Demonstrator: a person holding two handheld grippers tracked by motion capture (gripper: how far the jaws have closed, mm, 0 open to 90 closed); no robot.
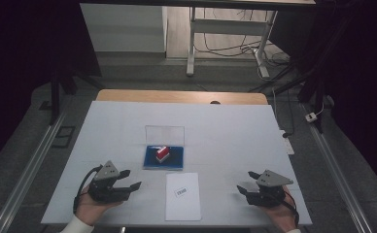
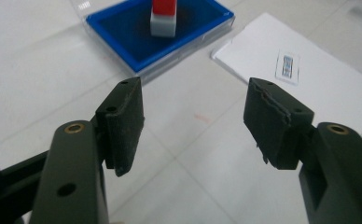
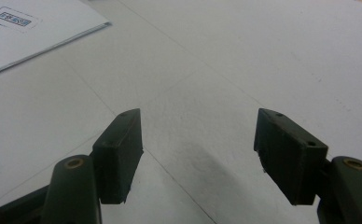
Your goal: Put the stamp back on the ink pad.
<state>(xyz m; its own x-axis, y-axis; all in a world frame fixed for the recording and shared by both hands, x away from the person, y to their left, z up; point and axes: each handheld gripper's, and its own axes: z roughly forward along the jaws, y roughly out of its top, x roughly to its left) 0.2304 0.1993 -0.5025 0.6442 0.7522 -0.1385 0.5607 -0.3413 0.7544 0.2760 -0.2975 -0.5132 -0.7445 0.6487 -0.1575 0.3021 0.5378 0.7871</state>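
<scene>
Stamp [image 1: 162,154] untouched — tongs [image 1: 132,179] (both) agape, low

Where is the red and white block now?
In the high view, the red and white block stands in the blue tray at the table's middle, just beyond the white paper.

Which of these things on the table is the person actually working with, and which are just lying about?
In the job:
- left gripper, open
- right gripper, open
- red and white stamp, standing in the blue tray
- blue tray with its clear lid raised
- white sheet of paper with a small printed label

Just lying about:
- desk legs and cables on the floor beyond the table
</scene>
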